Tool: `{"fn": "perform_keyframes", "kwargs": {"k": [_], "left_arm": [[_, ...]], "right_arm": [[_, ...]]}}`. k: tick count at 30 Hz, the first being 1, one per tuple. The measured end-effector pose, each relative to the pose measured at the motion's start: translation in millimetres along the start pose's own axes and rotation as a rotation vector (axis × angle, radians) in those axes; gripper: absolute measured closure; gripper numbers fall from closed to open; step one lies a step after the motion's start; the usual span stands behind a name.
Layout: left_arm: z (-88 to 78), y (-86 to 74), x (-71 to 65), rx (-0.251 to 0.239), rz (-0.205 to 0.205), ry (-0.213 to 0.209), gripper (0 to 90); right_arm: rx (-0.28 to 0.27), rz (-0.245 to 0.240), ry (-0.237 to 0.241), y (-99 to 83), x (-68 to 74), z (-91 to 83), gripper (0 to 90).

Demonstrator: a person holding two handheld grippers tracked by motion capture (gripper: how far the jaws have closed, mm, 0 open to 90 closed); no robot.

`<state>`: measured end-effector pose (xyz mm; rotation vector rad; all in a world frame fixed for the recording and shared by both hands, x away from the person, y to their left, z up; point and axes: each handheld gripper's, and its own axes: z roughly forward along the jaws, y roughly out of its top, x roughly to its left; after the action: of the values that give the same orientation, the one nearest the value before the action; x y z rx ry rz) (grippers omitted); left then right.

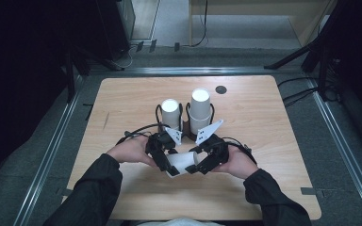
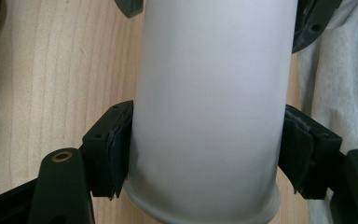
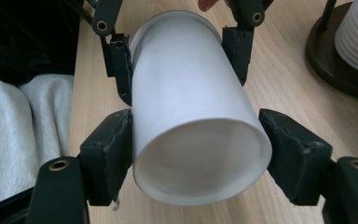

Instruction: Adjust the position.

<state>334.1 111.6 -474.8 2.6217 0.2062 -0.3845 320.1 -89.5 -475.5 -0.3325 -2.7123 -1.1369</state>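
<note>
A white paper cup (image 1: 181, 162) lies on its side in the air just above the wooden table (image 1: 273, 141), near its front edge. Both grippers hold it between them. My left gripper (image 1: 166, 162) is shut on one end of the cup (image 2: 209, 107), with its pads (image 2: 116, 154) pressed on both sides. My right gripper (image 1: 201, 162) is shut on the other end. In the right gripper view the cup's (image 3: 191, 102) hollow end faces the camera between that gripper's pads (image 3: 109, 154), and the left gripper (image 3: 179, 51) clamps the far end.
Two stacks of white cups (image 1: 170, 112) (image 1: 201, 108) stand upright in dark wire holders just behind the hands. A small black disc (image 1: 221, 89) sits at the table's far right. The person's white garment (image 3: 18, 121) lies beyond the near edge. Dark stands flank the table.
</note>
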Motion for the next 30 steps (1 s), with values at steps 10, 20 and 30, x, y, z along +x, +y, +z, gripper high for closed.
{"fn": "perform_keyframes", "kwargs": {"k": [10, 20, 30], "left_arm": [[1.1, -0.6, 0.8, -0.018, 0.024, 0.000, 24.5], [-11.5, -5.9, 6.8, -0.196, -0.043, -0.053, 12.1], [-13.2, -15.3, 6.6, -0.297, -0.092, -0.061, 12.1]], "right_arm": [[0.014, -0.007, 0.018, 0.5, 0.4, -1.2, 33.5], [-0.046, 0.013, 0.006, -2.0, -2.8, -18.3, 33.5], [-0.124, 0.032, 0.021, -2.0, -2.4, -34.2, 33.5]]}}
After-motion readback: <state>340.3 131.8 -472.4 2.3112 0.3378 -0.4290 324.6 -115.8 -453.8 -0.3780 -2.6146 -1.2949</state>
